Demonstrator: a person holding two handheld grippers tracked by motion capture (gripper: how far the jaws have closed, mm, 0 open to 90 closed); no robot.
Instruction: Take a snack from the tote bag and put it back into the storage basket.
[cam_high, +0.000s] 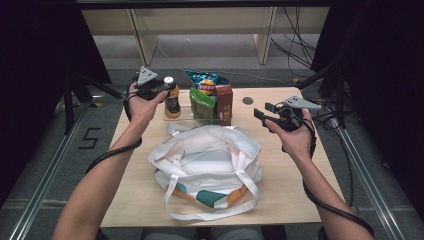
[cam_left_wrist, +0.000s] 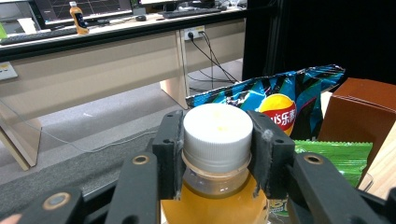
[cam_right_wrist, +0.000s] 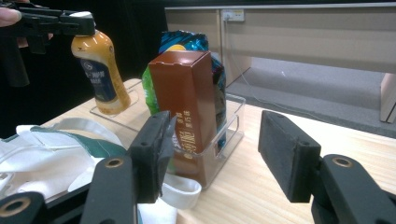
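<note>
Two grippers appear in the high view: the left gripper (cam_high: 159, 90) is clamped on the white cap of an orange juice bottle (cam_high: 172, 102) at the far left of the tabletop (cam_high: 290, 190), while the right gripper (cam_high: 265, 111) is held above the right side with its jaws parted and nothing between them. A white tote bag (cam_high: 207, 165) lies at the centre, and behind it a clear tray (cam_high: 187, 114) holds a chip bag (cam_high: 207, 83), a green packet (cam_high: 202, 107) and a brown carton (cam_high: 224, 103). Left gripper view: both pads press the cap of the bottle (cam_left_wrist: 215, 186); the chip bag (cam_left_wrist: 275, 100) stands behind. Right gripper view: the jaws stand wide and empty, facing the carton (cam_right_wrist: 187, 98) in the tray (cam_right_wrist: 224, 140); the bottle (cam_right_wrist: 102, 74) leans in the left gripper (cam_right_wrist: 79, 23), its base apparently at the tray edge, though contact is unclear.
</note>
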